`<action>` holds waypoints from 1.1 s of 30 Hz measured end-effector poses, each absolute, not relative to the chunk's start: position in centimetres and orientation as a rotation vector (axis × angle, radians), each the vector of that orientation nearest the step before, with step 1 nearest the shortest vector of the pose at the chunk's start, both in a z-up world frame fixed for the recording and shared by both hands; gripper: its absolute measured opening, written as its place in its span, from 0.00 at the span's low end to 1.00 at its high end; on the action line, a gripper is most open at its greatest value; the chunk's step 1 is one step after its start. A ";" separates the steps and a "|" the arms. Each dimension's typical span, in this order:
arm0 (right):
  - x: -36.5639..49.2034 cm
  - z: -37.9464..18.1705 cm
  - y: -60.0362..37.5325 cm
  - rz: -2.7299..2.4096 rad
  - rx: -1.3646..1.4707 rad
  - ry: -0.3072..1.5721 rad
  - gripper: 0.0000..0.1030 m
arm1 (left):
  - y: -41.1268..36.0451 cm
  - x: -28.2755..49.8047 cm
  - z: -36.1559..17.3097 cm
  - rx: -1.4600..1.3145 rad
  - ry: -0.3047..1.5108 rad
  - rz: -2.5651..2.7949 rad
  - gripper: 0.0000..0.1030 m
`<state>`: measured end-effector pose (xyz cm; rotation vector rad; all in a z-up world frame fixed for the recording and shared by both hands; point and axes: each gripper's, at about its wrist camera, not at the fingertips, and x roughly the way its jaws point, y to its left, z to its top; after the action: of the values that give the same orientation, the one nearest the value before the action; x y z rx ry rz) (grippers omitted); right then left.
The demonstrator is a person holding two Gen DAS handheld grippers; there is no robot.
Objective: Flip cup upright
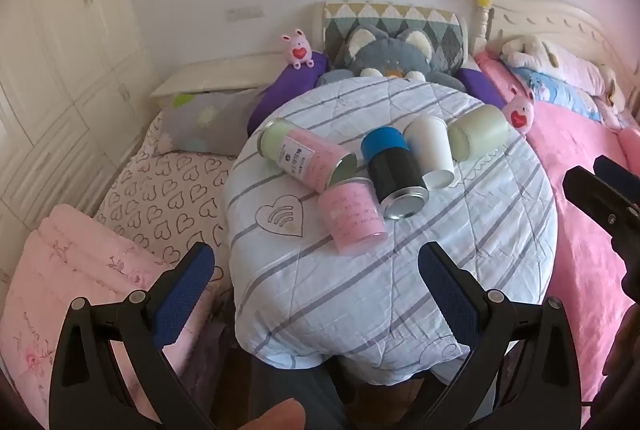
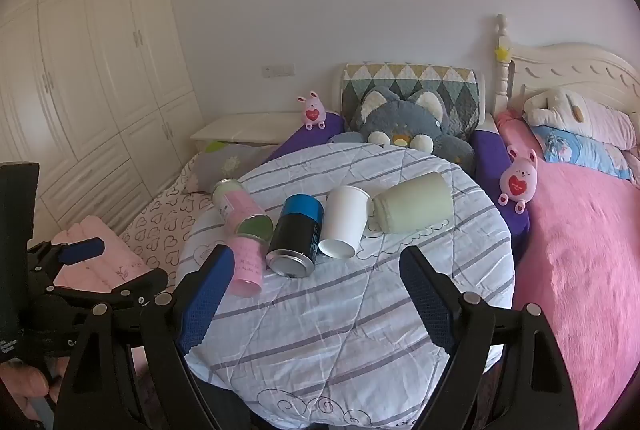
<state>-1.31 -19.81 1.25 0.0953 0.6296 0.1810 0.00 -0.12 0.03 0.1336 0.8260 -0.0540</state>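
Both my grippers hover short of the table [image 2: 360, 342], jaws spread wide, nothing held – left gripper [image 1: 316, 294], right gripper [image 2: 316, 298]. 5 containers lie toppled in a cluster at frame centre. White cup [image 2: 342, 220] on its side, mouth toward me, touching the black can [image 2: 296, 234] on its left, with the green cup [image 2: 414, 203] just beside it on the right. Risk as I judge it: a finger closing on the cup nudges a neighbour, and it rolls off the quilted cloth – soft, uneven footing for standing it up.
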 end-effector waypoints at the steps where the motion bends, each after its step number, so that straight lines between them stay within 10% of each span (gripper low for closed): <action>1: -1.3 1.2 -19.8 0.182 0.096 0.628 0.83 | -0.2 0.0 0.0 0.137 0.823 -0.056 1.00; 33: -0.1 1.0 -18.5 0.209 0.055 0.644 0.83 | 1.3 0.7 -0.5 0.127 0.823 -0.026 1.00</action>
<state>-0.10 -18.49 1.02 0.0548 0.6441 0.2090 0.70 1.27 -0.51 0.1272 0.8233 -0.0257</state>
